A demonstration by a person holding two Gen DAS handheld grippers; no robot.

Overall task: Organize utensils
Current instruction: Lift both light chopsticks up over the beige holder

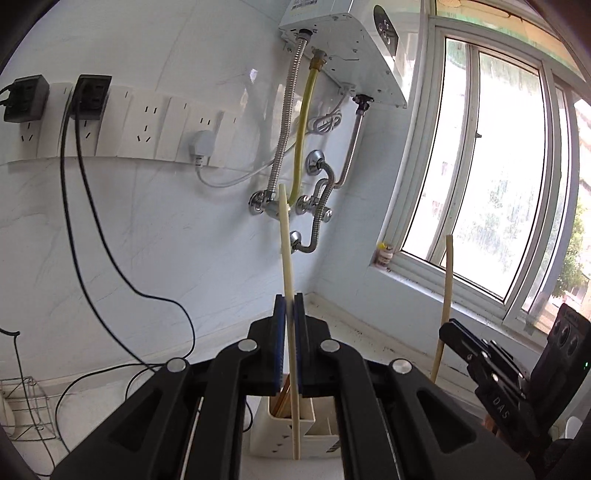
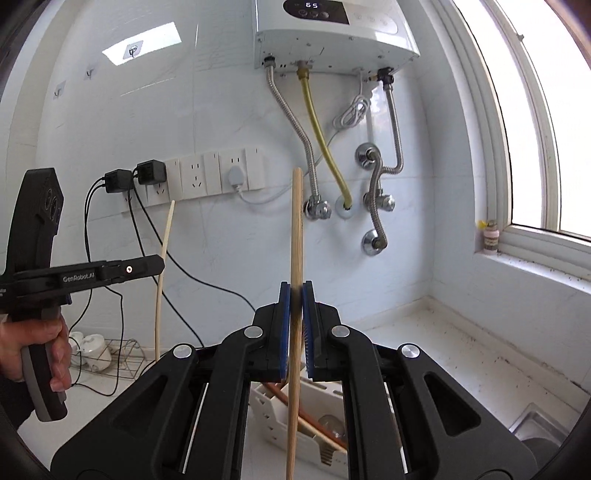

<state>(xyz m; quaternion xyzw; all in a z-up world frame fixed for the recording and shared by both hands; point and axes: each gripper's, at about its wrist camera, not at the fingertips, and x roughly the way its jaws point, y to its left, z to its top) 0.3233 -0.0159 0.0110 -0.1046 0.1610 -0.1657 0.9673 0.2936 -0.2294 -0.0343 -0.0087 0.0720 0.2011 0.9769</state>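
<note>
Daylight is pouring through the window (image 1: 491, 177) onto a pale tiled wall carrying sockets (image 2: 207, 177) and a water heater (image 2: 332, 33), above a speckled white table (image 2: 461, 354). Left gripper (image 1: 289, 306) is pinching a pale chopstick (image 1: 286, 266) upright; right gripper (image 2: 296, 295) is pinching a tan chopstick (image 2: 297, 229), both over the white utensil holder (image 2: 273, 417).

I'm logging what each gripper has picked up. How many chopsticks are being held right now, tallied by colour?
Pale cream chopstick, clamped upright in the left gripper: 1
Tan wooden chopstick, clamped upright in the right gripper: 1
Total held: 2
More utensils stand in the white holder below; their count cannot be told.
</note>
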